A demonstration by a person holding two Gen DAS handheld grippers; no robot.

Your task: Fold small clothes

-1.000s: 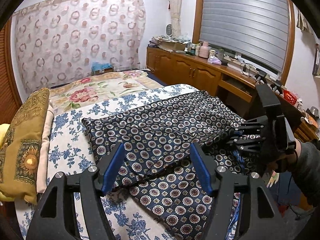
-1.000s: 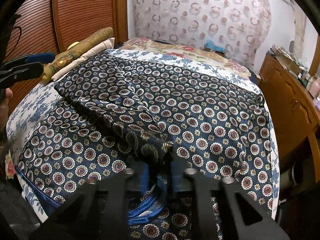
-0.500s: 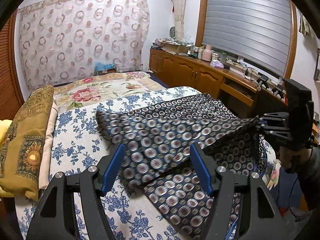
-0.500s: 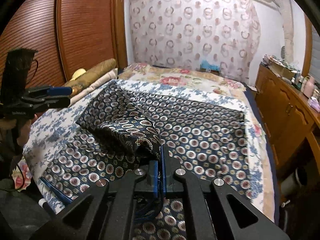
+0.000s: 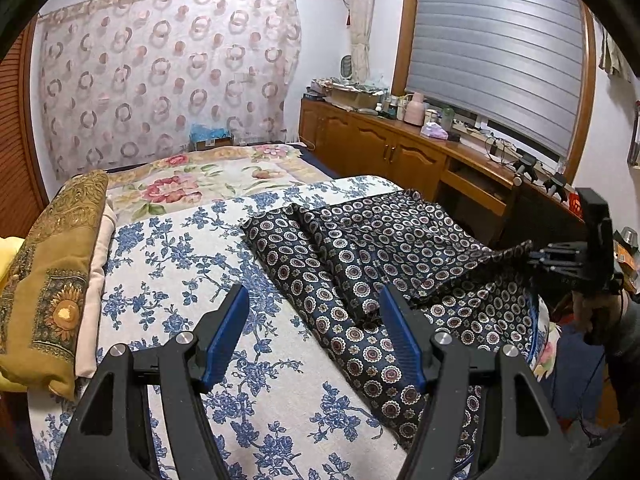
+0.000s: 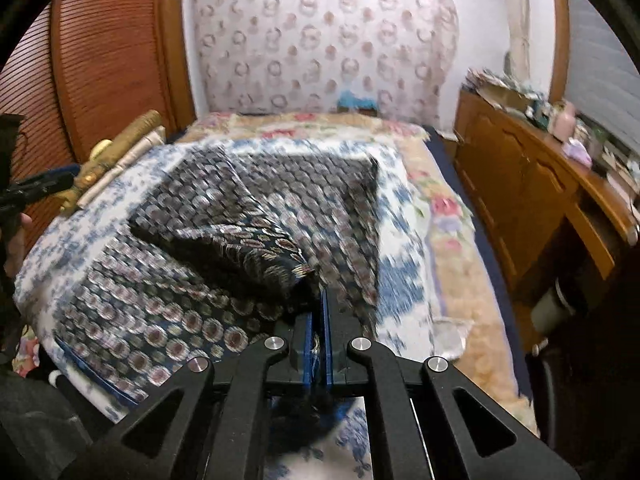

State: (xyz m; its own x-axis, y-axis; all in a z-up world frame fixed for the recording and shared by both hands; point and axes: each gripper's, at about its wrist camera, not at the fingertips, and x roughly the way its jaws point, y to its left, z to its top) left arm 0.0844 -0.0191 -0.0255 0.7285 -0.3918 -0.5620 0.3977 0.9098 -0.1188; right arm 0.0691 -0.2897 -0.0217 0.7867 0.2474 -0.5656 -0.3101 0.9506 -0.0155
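A dark navy garment (image 5: pixel 360 264) with round medallion print lies on the bed's blue floral sheet (image 5: pixel 180 264); it also shows, blurred, in the right wrist view (image 6: pixel 248 216). My right gripper (image 6: pixel 318 320) is shut on a corner of the garment and holds it lifted off the bed. It appears in the left wrist view (image 5: pixel 560 264) at the right edge with the cloth stretched to it. My left gripper (image 5: pixel 314 332) is open and empty, above the sheet just left of the garment.
A gold pillow (image 5: pixel 52 280) and a cream one lie at the bed's left side. A floral blanket (image 5: pixel 192 180) covers the far end. A wooden dresser (image 5: pixel 400 152) with clutter runs along the right wall. A wooden wardrobe (image 6: pixel 100 60) stands left.
My right gripper closed on the garment's corner and pulled it up and to the right, folding the cloth over. My left gripper stayed open and drew back to the left.
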